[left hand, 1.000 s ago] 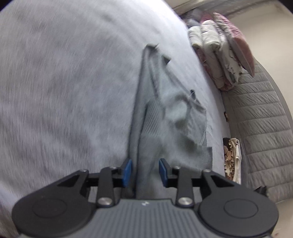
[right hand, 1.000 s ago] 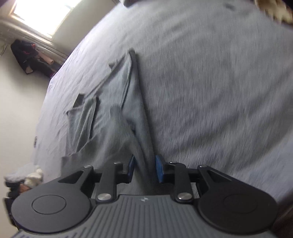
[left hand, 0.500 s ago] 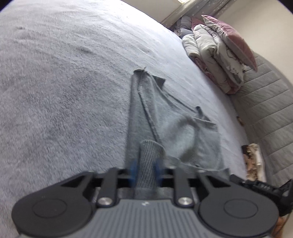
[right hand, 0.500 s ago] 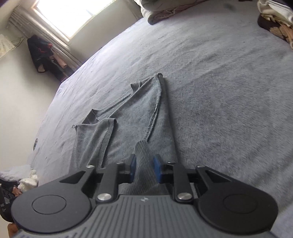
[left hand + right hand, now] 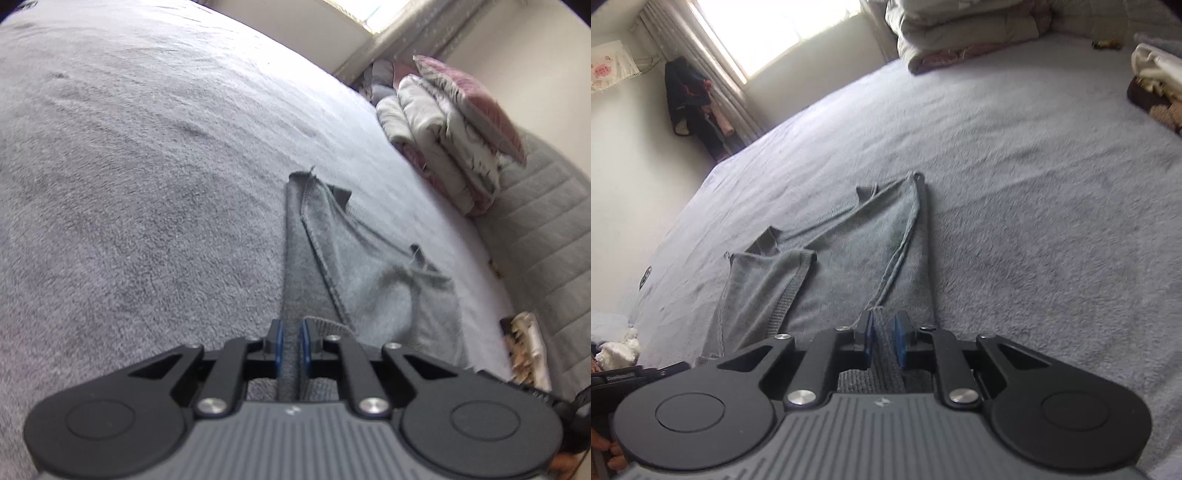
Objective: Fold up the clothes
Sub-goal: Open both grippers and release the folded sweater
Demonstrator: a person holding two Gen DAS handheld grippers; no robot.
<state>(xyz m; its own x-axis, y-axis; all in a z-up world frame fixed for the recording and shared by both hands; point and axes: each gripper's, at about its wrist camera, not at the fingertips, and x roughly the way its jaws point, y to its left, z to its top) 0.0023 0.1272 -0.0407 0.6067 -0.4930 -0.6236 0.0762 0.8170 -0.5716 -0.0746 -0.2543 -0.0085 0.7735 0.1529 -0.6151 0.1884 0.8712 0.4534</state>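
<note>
Left gripper [image 5: 290, 338]: blue pads pinched on a bunched ribbed hem of the grey knit garment [image 5: 373, 280], jaws just drawn together onto the cloth, presumably to secure one near corner for a lift or fold. Right gripper [image 5: 884, 338]: pads likewise clamped on a ribbed band of the same garment [image 5: 846, 236], jaws just closed on it, probably the matching corner so both ends can move as one. Garment: mid-grey, soft, seams outlined, lying rumpled and partly doubled over on the grey fleece bedspread [image 5: 147, 184], far end tapering away toward the stacked bedding [image 5: 443, 133].
</note>
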